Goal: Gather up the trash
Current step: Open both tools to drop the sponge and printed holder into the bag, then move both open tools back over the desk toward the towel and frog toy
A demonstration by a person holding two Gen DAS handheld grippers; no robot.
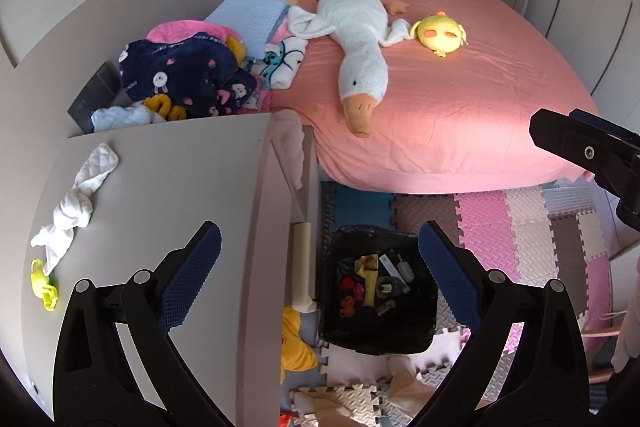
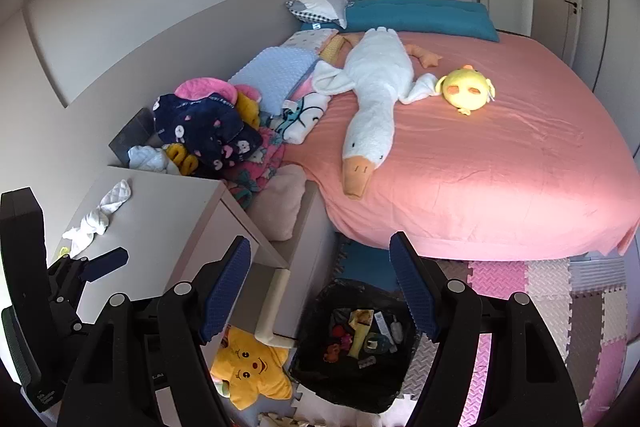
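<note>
While both sets of jaws gape wide with nothing between them, left gripper straddles the nightstand edge and the black-lined trash bin; right gripper hangs above that bin. Bin sits on foam mats, wedged between nightstand and pink bed; white cloth lies on the nightstand top.

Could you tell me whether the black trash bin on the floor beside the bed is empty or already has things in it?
Partly filled. The trash bin stands upright with its bag open, and several small colourful items lie at its bottom.
</note>
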